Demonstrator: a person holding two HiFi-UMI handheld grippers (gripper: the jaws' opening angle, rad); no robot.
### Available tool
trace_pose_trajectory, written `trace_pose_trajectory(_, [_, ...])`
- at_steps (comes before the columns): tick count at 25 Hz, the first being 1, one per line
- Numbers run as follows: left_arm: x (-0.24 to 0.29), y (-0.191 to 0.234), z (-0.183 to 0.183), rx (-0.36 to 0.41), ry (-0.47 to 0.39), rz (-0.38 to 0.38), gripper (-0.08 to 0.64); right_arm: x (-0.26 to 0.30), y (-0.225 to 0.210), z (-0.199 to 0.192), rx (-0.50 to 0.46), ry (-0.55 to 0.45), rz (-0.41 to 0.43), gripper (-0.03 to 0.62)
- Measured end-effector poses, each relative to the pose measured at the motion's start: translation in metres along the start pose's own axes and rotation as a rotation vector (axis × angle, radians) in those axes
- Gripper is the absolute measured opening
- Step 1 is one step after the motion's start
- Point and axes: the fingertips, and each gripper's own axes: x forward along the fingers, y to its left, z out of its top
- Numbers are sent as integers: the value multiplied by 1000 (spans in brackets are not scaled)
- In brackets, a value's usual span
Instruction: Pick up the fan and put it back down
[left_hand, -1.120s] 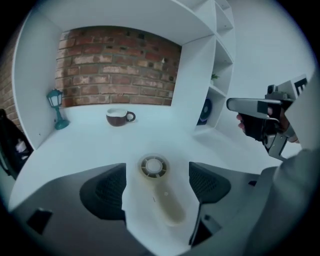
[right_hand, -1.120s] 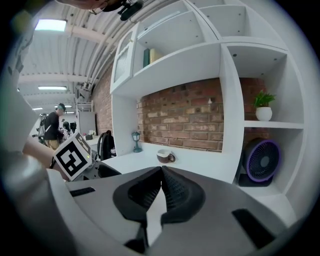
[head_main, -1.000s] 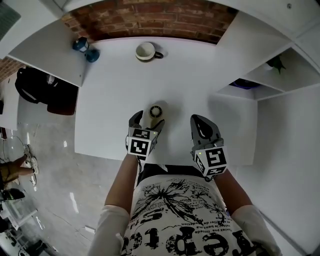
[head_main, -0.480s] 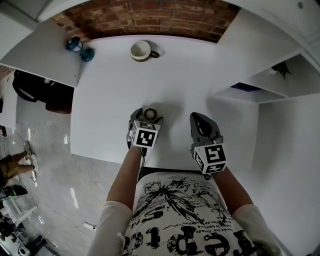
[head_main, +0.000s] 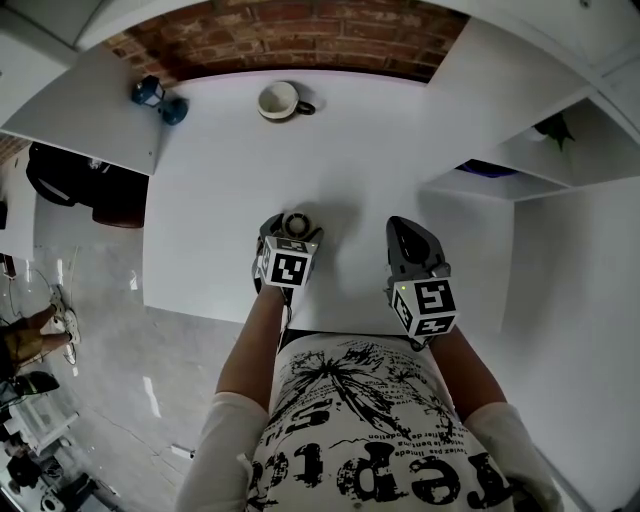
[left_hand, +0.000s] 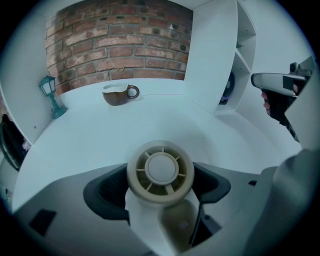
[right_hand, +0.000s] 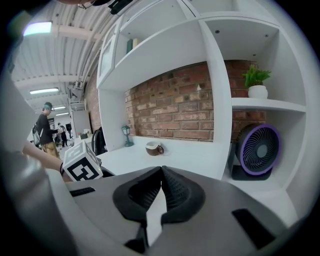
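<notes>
Seen from overhead, the left gripper (head_main: 293, 233) and its marker cube (head_main: 289, 270) cover most of the small fan (head_main: 297, 222); only its round top shows. The purple fan (head_main: 488, 168) is a dark sliver behind the shelf wall (head_main: 470, 186). In the right gripper view, a distant person (right_hand: 47, 127) is too small to make out.

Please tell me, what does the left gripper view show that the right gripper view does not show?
Only the left gripper view shows the beige fan, which is gripped by the left tongs. Only the right gripper view shows the right tongs, shut and empty, a potted plant on a shelf, and a person standing far off. Both views show the cup, the small lantern, the brick wall and the white table.
</notes>
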Motion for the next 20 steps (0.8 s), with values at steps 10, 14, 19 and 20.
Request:
trace_pose_trajectory(10, [-48, 7, 19, 30, -107, -59, 385, -16, 31, 26, -26, -50, -41, 15])
trace_pose_trajectory(14, [-90, 9, 37, 96, -190, -63, 385, -26, 49, 39, -28, -84, -60, 15])
trace_pose_trajectory(19, [-154, 11, 58, 154, -336, -88, 385, -45, 75, 61, -38, -141, -89, 15])
trace_pose_trajectory(20, [-166, 12, 63, 163, -369, -95, 385, -50, 80, 67, -45, -156, -95, 15])
